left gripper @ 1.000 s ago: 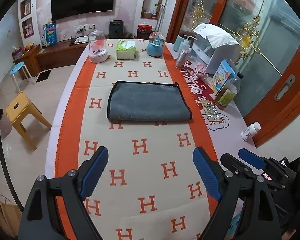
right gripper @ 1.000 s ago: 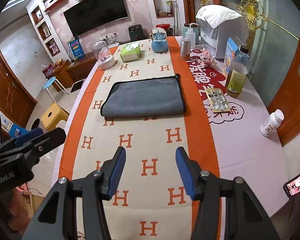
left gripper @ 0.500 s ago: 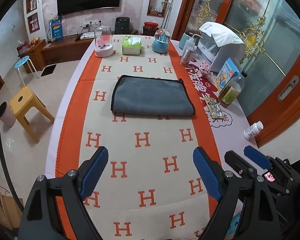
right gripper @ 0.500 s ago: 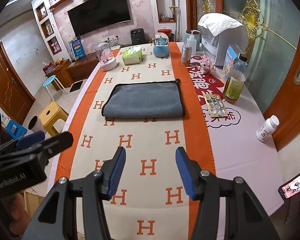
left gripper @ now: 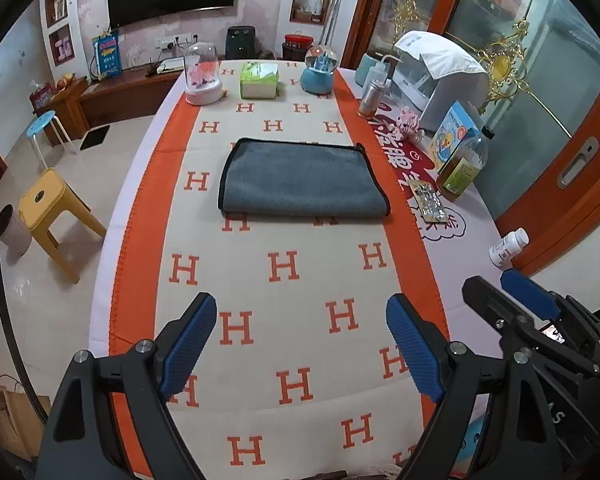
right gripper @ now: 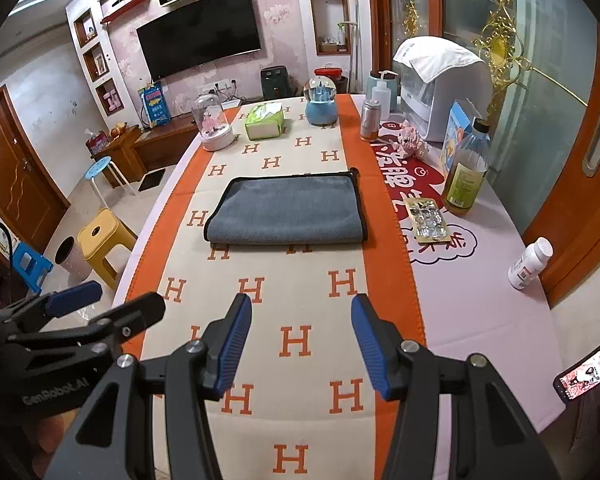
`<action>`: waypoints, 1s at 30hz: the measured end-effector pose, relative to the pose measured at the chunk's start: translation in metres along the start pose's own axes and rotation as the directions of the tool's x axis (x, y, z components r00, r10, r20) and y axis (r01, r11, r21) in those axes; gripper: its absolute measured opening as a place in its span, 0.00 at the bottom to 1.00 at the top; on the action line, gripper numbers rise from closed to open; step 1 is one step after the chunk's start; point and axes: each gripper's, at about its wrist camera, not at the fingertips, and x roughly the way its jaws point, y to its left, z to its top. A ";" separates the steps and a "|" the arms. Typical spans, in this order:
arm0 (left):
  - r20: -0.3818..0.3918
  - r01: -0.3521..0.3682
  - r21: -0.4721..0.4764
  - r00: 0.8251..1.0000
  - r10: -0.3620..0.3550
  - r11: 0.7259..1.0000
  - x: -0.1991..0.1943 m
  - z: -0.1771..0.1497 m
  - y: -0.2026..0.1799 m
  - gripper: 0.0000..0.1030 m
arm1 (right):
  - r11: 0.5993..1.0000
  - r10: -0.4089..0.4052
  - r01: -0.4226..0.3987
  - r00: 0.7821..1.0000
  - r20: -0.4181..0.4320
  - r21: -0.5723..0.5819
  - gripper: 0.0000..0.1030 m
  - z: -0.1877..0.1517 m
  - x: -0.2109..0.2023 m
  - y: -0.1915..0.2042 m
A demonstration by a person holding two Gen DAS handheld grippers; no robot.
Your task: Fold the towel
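Note:
A grey towel with a black edge [left gripper: 300, 178] lies folded flat on the orange-and-cream H-pattern tablecloth [left gripper: 284, 268], in the middle of the table; it also shows in the right wrist view [right gripper: 286, 210]. My left gripper [left gripper: 300, 320] is open and empty, held above the near end of the table, well short of the towel. My right gripper [right gripper: 300, 320] is open and empty, also near the front edge. Each gripper shows at the edge of the other's view.
Along the right side stand an oil bottle [left gripper: 462, 166], a blister pack [left gripper: 430, 204], a white pill bottle [left gripper: 508, 248] and a white appliance [left gripper: 440, 80]. A glass dome [left gripper: 202, 78], tissue box [left gripper: 259, 80] and snow globe [left gripper: 318, 72] line the far end. Stools [left gripper: 52, 208] stand left.
Both grippers have pulled back and risen away from the towel, so the table looks farther off. The towel has not moved. Both stay open.

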 end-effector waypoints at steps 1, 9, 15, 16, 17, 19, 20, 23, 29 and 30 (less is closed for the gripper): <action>-0.007 0.003 -0.002 1.000 -0.003 1.000 0.002 0.000 0.001 0.84 | 1.000 -0.003 0.003 1.000 0.002 0.000 0.51 0.000 0.000 0.000; -0.020 0.007 -0.002 1.000 -0.007 1.000 0.006 -0.002 0.001 0.84 | 1.000 -0.004 0.004 1.000 0.006 -0.001 0.51 -0.001 -0.002 0.000; -0.017 0.005 -0.002 1.000 -0.005 1.000 0.005 -0.004 0.003 0.84 | 1.000 -0.004 0.004 1.000 0.005 0.001 0.51 -0.001 -0.002 0.000; -0.018 0.005 -0.003 1.000 -0.005 1.000 0.006 -0.004 0.003 0.84 | 1.000 -0.004 0.004 1.000 0.004 0.001 0.51 -0.001 -0.002 0.000; -0.017 0.005 -0.002 1.000 -0.005 1.000 0.005 -0.004 0.003 0.83 | 1.000 -0.004 0.004 1.000 0.005 0.001 0.51 -0.001 -0.002 0.000; -0.017 0.006 -0.002 1.000 -0.006 1.000 0.005 -0.003 0.003 0.84 | 1.000 -0.003 0.003 1.000 0.005 0.001 0.51 -0.001 -0.002 0.000; -0.017 0.006 -0.002 1.000 -0.006 1.000 0.005 -0.003 0.003 0.84 | 1.000 -0.004 0.004 1.000 0.005 0.001 0.51 -0.001 -0.002 0.000; -0.019 0.004 -0.004 1.000 -0.004 1.000 0.005 -0.006 0.003 0.84 | 1.000 -0.003 0.003 1.000 0.005 0.000 0.51 -0.002 -0.002 0.000; -0.027 0.003 -0.009 1.000 -0.003 1.000 0.006 -0.010 0.005 0.83 | 1.000 0.000 0.000 1.000 -0.003 0.002 0.51 -0.005 -0.003 0.000; -0.028 0.002 -0.009 1.000 -0.002 1.000 0.006 -0.011 0.006 0.83 | 1.000 0.000 0.000 1.000 -0.004 0.002 0.51 -0.006 -0.003 0.000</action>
